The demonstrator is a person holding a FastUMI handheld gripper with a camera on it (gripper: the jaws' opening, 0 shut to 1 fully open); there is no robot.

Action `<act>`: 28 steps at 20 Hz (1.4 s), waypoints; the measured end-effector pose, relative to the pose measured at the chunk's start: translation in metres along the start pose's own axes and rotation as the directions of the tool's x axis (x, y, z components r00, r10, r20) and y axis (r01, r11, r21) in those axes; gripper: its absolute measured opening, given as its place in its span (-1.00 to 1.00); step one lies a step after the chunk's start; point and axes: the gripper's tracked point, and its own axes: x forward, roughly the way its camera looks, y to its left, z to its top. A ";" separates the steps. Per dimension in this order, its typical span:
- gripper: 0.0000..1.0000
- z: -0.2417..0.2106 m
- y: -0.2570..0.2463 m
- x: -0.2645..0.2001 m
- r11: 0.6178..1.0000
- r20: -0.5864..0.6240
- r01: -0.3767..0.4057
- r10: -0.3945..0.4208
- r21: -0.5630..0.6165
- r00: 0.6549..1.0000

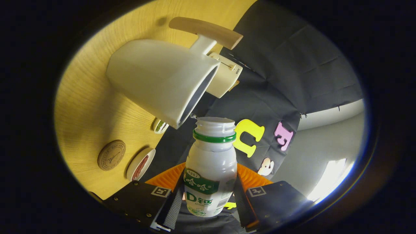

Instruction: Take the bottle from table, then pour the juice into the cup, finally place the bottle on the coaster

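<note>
The scene appears strongly tilted, as if the tool (210,195) has been rolled over to one side: the wooden counter (87,107) runs up the 9 o'clock side like a wall, and the dark cloth booth wall fills the 3 o'clock side.

The tool's two fingers (169,208) close in on a small white plastic bottle (210,169), one finger pressing each side of its body, so the bottle is gripped between them. The bottle has a green and white label and a green ring around its neck. Its mouth is open, with no cap on it, and points toward 12 o'clock.

Just beyond the bottle's mouth, at about 11 o'clock from it, is a large white cup (159,78). Because of the tilt, the cup appears to lie sideways, its base toward the counter and its open rim facing 4 o'clock. The lower edge of the rim sits very close to the bottle's mouth; whether they touch cannot be told. A white stem rises from the cup's side at 1 o'clock and carries a flat wooden handle (206,31).

Behind the cup, at 3 o'clock from it, is a cream-coloured boxy object (226,78) against the cloth.

On the counter at 9 o'clock from the bottle lies a round brown coaster (111,155) with an embossed pattern. Beside it, toward the bottle, is a small white dish (140,164) with something reddish in it. Another small dish (160,126) with green contents peeks out under the cup's rim.
</note>
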 end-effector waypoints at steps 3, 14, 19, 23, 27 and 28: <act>0.42 0.000 0.009 0.004 0.989 0.007 -0.062 0.062 0.137 0.998; 0.42 -0.003 0.010 -0.004 0.858 0.016 -0.119 0.128 0.500 0.992; 0.42 -0.013 0.010 -0.002 0.730 0.021 -0.136 0.165 0.670 0.986; 0.42 -0.021 0.004 -0.006 0.622 0.019 -0.113 0.156 0.775 0.988; 0.42 -0.026 0.006 -0.007 0.482 0.036 -0.120 0.180 0.868 0.983; 0.42 -0.028 0.008 -0.006 0.438 0.042 -0.124 0.193 0.890 0.980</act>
